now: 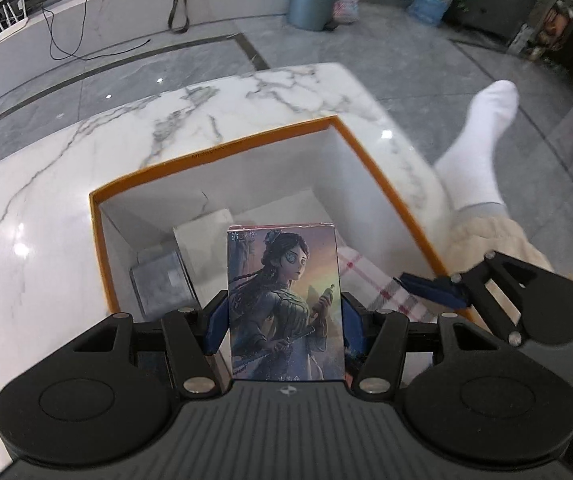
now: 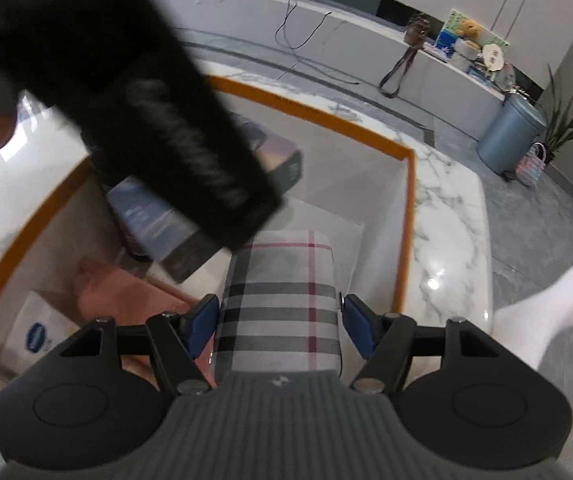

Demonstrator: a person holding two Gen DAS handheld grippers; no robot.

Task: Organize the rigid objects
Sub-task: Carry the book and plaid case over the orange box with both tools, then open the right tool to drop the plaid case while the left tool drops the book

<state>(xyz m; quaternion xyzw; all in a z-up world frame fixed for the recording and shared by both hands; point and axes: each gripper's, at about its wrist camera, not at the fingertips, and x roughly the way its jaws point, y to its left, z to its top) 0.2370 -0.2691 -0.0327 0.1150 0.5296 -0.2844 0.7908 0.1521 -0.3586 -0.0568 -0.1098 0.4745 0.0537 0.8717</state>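
Observation:
An open box with an orange rim (image 1: 246, 140) and white inner walls stands on the marble table (image 1: 46, 200). My left gripper (image 1: 284, 320) is shut on an illustrated card box (image 1: 284, 300) showing a woman, held upright above the orange box. My right gripper (image 2: 280, 320) is shut on a plaid case (image 2: 280, 304), held over the same box's (image 2: 406, 208) right side. The plaid case (image 1: 366, 276) and the right gripper's body (image 1: 506, 296) show in the left wrist view. The left gripper's body (image 2: 126, 100) blurs across the right wrist view, with the card box (image 2: 278, 160) beneath it.
Inside the box lie a grey tin (image 1: 162, 284), a white box (image 1: 202, 248), a white packet with a blue logo (image 2: 38, 336) and a reddish-brown item (image 2: 126, 300). A leg in a white sock (image 1: 482, 140) is right of the table. A blue bin (image 2: 510, 140) stands on the floor.

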